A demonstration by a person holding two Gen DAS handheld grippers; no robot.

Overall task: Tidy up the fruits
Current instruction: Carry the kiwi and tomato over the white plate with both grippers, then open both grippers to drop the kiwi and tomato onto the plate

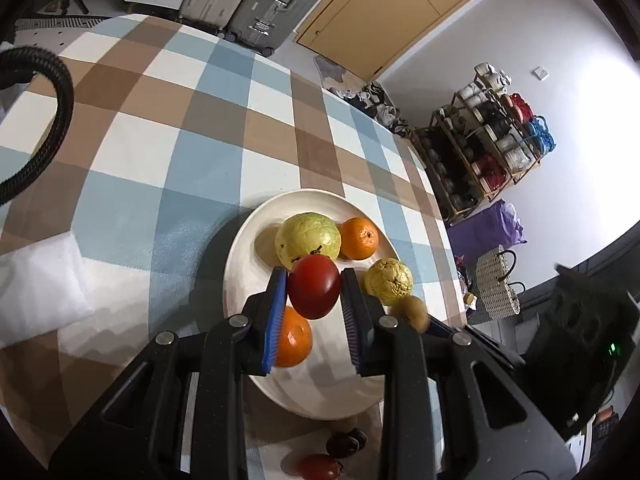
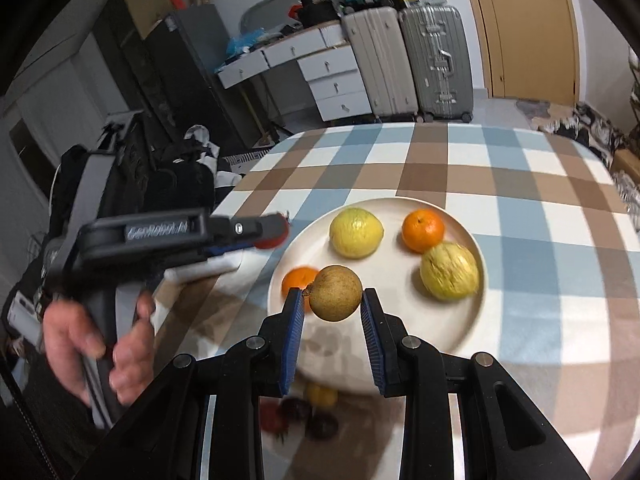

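My left gripper [image 1: 314, 276] is shut on a dark red round fruit [image 1: 314, 292], held above a white plate [image 1: 248, 264]. On the plate lie a yellow-green guava [image 1: 308, 240], two oranges [image 1: 359, 239] [image 1: 294, 338] and a wrinkled yellow fruit [image 1: 389, 282]. My right gripper [image 2: 332, 294] is shut on a brown round fruit [image 2: 335, 293] over the plate's [image 2: 400, 280] near left part. In the right wrist view the left gripper [image 2: 276, 228] shows blurred at the plate's left, gripped by a hand [image 2: 120, 348].
Several small red and dark fruits [image 1: 346, 442] [image 2: 296, 412] lie on the checked tablecloth [image 1: 200, 140] just in front of the plate. A white folded cloth [image 1: 36, 280] lies at the left. A black hose [image 1: 60, 112] curves over the table's left edge. Suitcases [image 2: 400, 60] stand behind.
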